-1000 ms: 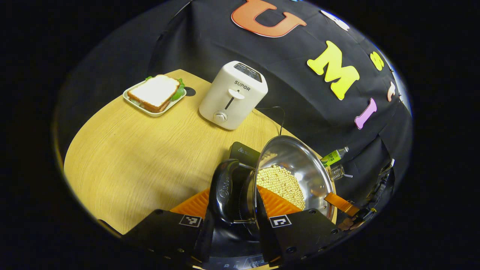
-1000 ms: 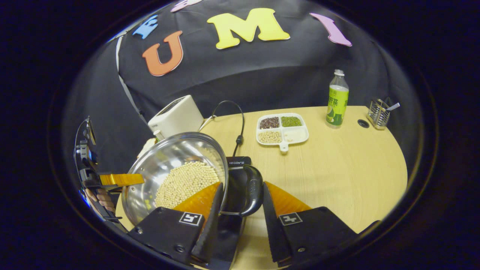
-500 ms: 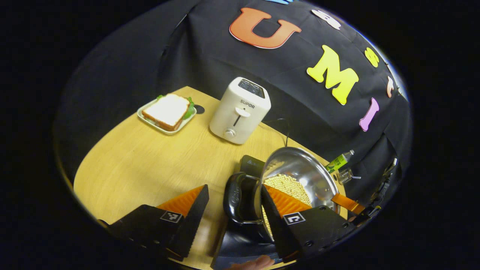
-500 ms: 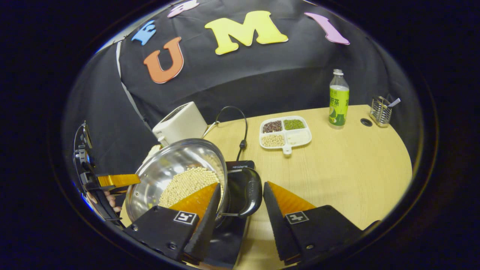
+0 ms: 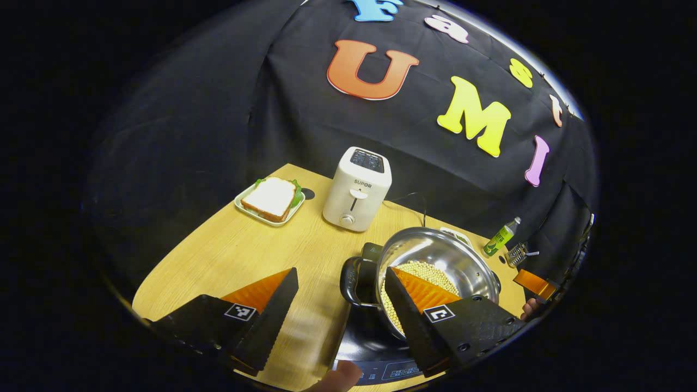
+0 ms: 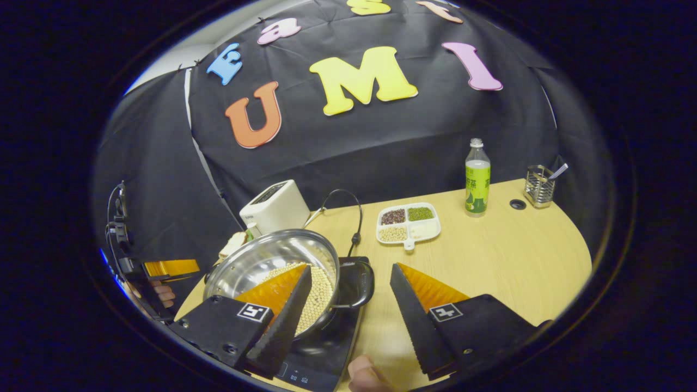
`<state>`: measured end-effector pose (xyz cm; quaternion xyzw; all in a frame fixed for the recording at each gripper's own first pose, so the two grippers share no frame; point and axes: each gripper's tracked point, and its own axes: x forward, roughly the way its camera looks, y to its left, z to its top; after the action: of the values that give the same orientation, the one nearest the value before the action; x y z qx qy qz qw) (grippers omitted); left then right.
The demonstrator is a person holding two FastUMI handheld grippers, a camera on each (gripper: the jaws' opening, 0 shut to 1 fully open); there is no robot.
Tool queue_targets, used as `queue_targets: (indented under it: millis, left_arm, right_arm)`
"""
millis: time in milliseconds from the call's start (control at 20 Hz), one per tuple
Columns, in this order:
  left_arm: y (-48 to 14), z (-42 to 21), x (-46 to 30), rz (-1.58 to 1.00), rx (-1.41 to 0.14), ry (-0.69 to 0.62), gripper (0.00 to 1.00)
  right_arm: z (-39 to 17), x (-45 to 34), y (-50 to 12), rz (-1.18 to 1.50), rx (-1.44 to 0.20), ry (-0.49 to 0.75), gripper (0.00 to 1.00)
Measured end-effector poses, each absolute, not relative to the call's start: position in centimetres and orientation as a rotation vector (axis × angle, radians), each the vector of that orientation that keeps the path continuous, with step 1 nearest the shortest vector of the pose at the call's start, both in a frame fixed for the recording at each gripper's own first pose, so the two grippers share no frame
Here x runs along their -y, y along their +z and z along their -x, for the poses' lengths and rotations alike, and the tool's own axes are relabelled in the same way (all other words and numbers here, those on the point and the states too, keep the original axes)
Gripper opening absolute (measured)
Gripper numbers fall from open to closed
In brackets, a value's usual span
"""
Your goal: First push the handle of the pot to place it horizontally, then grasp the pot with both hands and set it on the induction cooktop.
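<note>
The shiny silver steel pot [image 6: 272, 261] held pale cream beans and had black loop handles, and it sat on a glossy black induction cooktop [image 6: 321, 354] on a light yellow wood-grain table [image 6: 517, 256]. A white toaster [image 5: 356, 188] stood near a pale green tray with a white-bread sandwich [image 5: 270, 197] edged in green leaves. A white divided dish [image 6: 408, 223] carried dark red, green, cream and white grains beside a clear bottle with a bright green label [image 6: 477, 177].
</note>
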<state>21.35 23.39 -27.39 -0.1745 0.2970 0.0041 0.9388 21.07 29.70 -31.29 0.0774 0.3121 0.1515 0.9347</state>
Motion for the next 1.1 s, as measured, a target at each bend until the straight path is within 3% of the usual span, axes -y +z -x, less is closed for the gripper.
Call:
queue_targets:
  millis: [400, 650, 1000, 1050, 1100]
  left_arm:
    - [-20.0, -17.0, -20.2, 0.243, -0.435, 0.015, 0.95]
    - [-15.5, -13.3, -17.2, 0.194, -0.326, 0.033, 0.96]
    - [-5.8, -7.0, -11.9, 0.209, -0.133, -0.031, 0.95]
    - [-4.9, -6.0, -11.0, 0.212, -0.113, -0.055, 0.85]
    - [-3.9, -5.3, -10.2, 0.203, -0.086, -0.070, 0.95]
  right_arm:
    - [-16.1, -24.5, -23.9, -0.103, -0.450, 0.270, 0.92]
    - [-12.2, -19.3, -17.7, -0.074, -0.295, 0.203, 0.98]
    - [-5.2, -12.4, -9.4, -0.082, -0.151, 0.130, 0.96]
    - [-4.2, -11.6, -8.5, -0.070, -0.137, 0.121, 0.99]
    - [-3.4, -11.0, -7.6, -0.055, -0.120, 0.119, 0.96]
